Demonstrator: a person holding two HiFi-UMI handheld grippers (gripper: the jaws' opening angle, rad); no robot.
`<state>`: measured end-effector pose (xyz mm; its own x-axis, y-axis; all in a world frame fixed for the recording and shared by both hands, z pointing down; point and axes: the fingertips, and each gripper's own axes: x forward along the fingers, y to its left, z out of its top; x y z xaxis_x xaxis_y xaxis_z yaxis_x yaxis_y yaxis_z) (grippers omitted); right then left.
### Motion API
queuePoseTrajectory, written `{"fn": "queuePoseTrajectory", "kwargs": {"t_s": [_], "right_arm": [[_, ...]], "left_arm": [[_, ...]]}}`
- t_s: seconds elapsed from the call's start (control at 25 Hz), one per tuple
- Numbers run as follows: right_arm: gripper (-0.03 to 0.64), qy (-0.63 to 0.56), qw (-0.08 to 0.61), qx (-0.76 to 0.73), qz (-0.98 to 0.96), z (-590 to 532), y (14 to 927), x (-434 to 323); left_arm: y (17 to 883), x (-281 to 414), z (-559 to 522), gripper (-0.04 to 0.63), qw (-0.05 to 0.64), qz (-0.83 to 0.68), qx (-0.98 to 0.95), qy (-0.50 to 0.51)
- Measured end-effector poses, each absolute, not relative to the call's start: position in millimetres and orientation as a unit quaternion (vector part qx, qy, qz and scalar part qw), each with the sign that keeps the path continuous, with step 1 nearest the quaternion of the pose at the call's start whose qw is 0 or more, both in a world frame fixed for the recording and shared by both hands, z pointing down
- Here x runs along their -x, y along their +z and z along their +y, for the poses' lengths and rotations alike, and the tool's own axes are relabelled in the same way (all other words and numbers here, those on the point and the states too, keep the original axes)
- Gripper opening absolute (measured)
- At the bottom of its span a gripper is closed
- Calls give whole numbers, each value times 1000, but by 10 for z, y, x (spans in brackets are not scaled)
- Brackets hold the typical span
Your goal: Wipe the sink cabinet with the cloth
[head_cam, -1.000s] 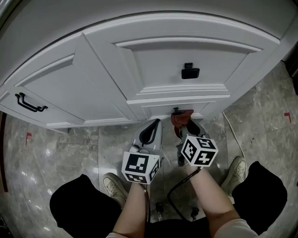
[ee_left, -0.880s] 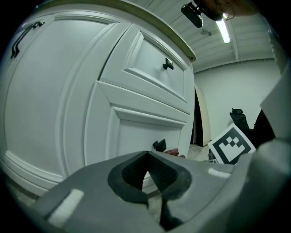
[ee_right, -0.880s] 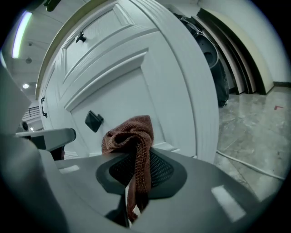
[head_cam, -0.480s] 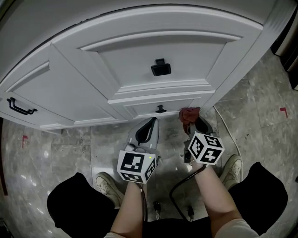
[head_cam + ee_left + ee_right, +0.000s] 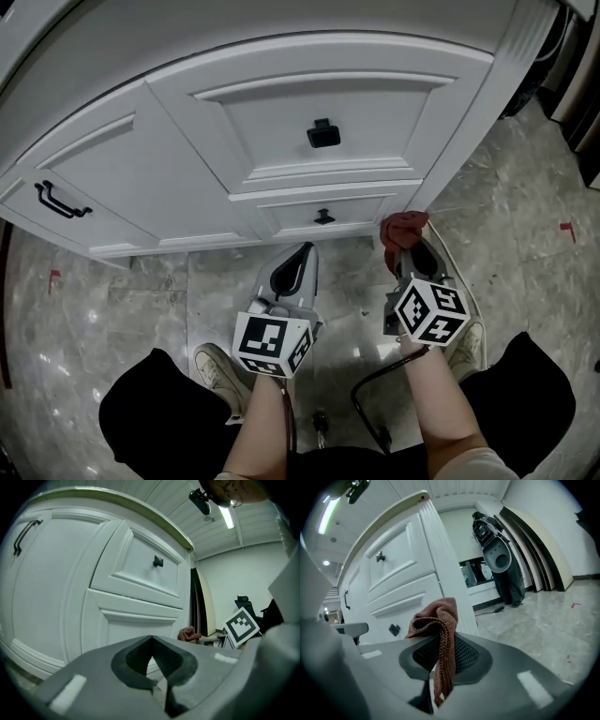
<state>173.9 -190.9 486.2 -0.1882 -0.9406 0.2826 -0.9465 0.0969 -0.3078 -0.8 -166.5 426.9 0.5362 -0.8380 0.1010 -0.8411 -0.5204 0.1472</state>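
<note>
1. Cloth (image 5: pixel 403 227), rust-brown and bunched, sits right of centre in the head view, at the foot of the white sink cabinet (image 5: pixel 281 112) by its right corner post.
2. In the right gripper view its long axis runs top to bottom, a strip hanging between the jaws.
3. The right gripper (image 5: pixel 405 246) pinches the cloth, pointing at the cabinet base.
4. The left gripper (image 5: pixel 300 253), lower centre, has its jaws pressed together on nothing.
5. Both bare forearms (image 5: pixel 267 412) reach up from the bottom edge.
</note>
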Motion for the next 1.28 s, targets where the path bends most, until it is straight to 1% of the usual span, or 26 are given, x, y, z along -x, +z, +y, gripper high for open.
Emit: {"fn": "queuePoseTrajectory", "kwargs": {"t_s": [0.2,0.48,0.68,0.88,1.08,1.28], "right_arm": [[87,155,-6,-608,-779,-1529,4288,-1350],[89,121,-25,-573,-810,-820,3738,-1053],[89,104,-35,-565,-817,-325,3503,-992],[89,88,-28,-573,-814,86,3428,-1009],[89,79,-14,-580,-810,360,3447,-1035],[87,70,-21,-570,-818,517,3358,-962]], "left_arm": [[3719,107,-1286,0,55,-496,-866,-38],[3117,289,-561,0,18,-513,-854,-82],[3007,292,-29,0,6,-508,-858,-79],[2959,275,375,0,-7,-508,-859,-66],[2944,297,649,0,-11,-516,-854,-63],[2937,313,797,0,-13,-522,-851,-62]]}}
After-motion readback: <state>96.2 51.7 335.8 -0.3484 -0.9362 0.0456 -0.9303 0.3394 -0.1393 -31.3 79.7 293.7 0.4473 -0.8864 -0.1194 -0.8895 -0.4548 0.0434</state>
